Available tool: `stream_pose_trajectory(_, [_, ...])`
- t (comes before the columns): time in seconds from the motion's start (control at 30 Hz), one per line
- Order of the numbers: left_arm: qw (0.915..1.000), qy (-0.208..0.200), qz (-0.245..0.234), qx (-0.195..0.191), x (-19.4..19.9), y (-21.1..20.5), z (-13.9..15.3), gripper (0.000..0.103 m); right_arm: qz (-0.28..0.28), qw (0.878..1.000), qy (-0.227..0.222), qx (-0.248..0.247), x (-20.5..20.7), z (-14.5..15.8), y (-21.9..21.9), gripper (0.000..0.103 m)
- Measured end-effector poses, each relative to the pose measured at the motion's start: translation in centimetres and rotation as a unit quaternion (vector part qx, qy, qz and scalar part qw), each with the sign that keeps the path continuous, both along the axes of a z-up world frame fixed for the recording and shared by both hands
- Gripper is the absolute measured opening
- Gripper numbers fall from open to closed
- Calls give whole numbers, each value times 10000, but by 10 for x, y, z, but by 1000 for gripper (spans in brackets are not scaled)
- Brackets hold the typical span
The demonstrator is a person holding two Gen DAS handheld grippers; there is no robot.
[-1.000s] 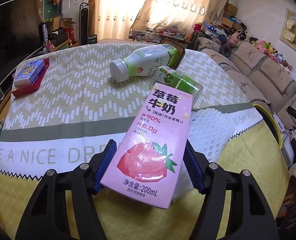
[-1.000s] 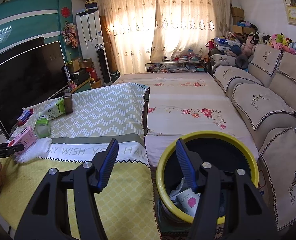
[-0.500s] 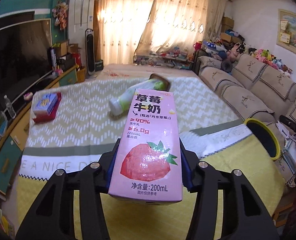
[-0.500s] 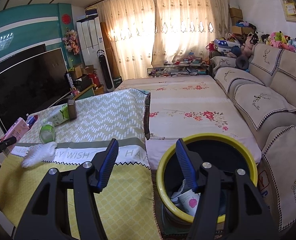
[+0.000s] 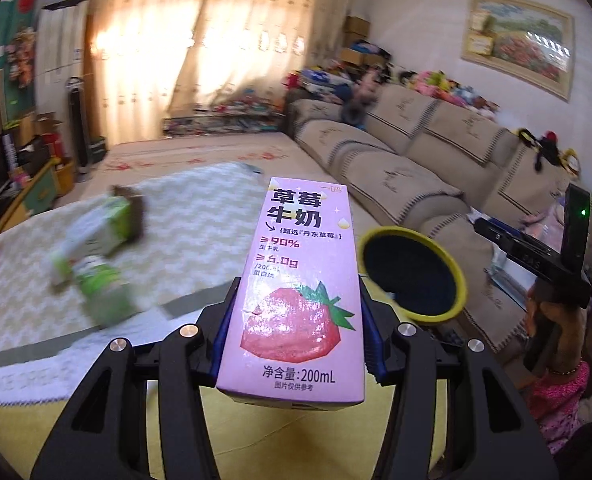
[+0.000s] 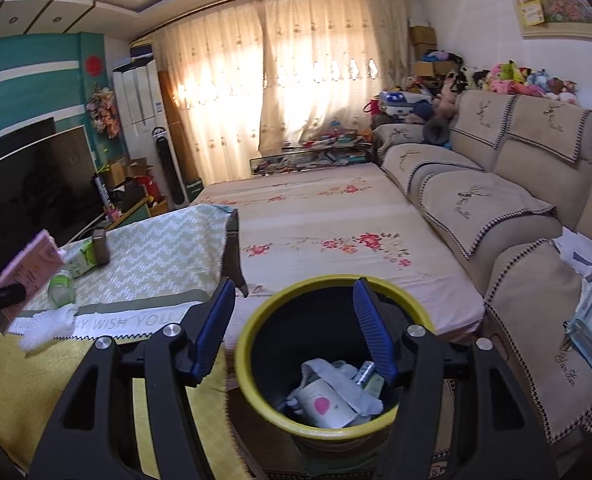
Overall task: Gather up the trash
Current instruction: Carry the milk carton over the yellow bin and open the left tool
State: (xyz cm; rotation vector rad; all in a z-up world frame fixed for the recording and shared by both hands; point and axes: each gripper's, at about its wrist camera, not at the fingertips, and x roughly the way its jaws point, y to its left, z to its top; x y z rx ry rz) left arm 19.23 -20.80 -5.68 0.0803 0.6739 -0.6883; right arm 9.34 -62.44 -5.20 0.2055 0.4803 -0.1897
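Milk carton [image 5: 296, 292] upright, long axis along fingers, pinched in left gripper [image 5: 294, 332]; right gripper [image 6: 292, 328] spread.

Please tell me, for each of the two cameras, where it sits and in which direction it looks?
Left wrist: on the left gripper, looking over the table toward the sofa; its jaws clamp the pink milk carton; a hand with the other gripper shows at right.
Right wrist: on the open right gripper, looking down at the yellow-rimmed bin.
Shared: carton, bin, table.

The left gripper [image 5: 292, 332] has its fingers [image 5: 224, 332] clamped; the right gripper [image 6: 292, 332] hangs with fingers [image 6: 212, 332] spread, nothing between.
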Motion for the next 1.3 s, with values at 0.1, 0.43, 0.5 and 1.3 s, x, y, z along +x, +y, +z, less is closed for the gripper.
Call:
stream_pose_trajectory(0.1, [9987,151,-478,73,2,-58,-8,52,-224,9997,-42,-5,-13,0,-18,59])
stream_pose_trajectory(0.43, [9899,525,-1285,298,24,-195,-39,52,-942,9955,-118,-9,-54,-3,-73,60])
stream_pose_trajectory(0.5, [9876,652,-1399,300,32,-217,-45,52,-999,9949,-109,6,-56,-5,-77,60])
stream_pose_trajectory(1.3, [9969,-582,409,-346,-23,-44,33,87,-254,9996,44,111,-24,-17,-28,63])
